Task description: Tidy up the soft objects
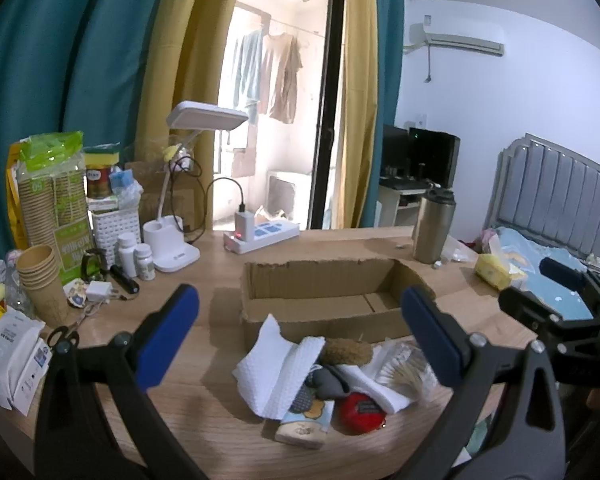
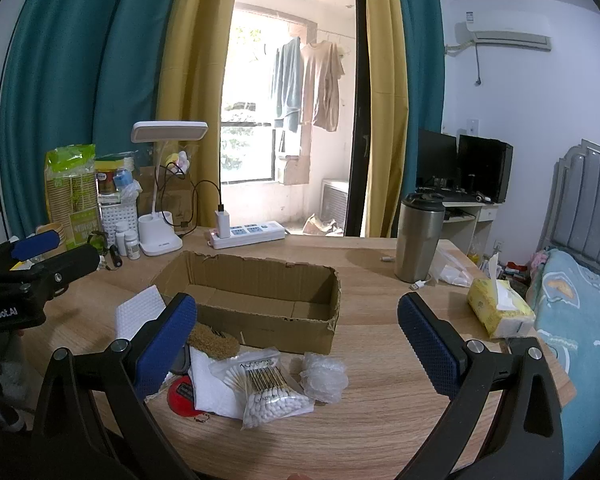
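The soft things, a white paper towel [image 1: 278, 376], brown sponge [image 1: 346, 351], bagged cotton swabs [image 2: 270, 386] and a bubble-wrap wad [image 2: 325, 374], lie heaped on the wooden table [image 2: 380, 420] just at six o'clock of the empty cardboard box [image 2: 260, 300]. I judge nothing is sorted yet. My left gripper [image 1: 300, 332] and right gripper [image 2: 298, 338] both hover spread wide, holding nothing. Next I'd lower one onto a single item, towards twelve o'clock.

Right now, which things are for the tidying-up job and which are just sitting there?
For the job: cardboard box, paper towel, brown scrubby pad, red pouch, cotton swab bag, bubble wrap.

Just lying about: desk lamp, power strip, steel tumbler, tissue pack.
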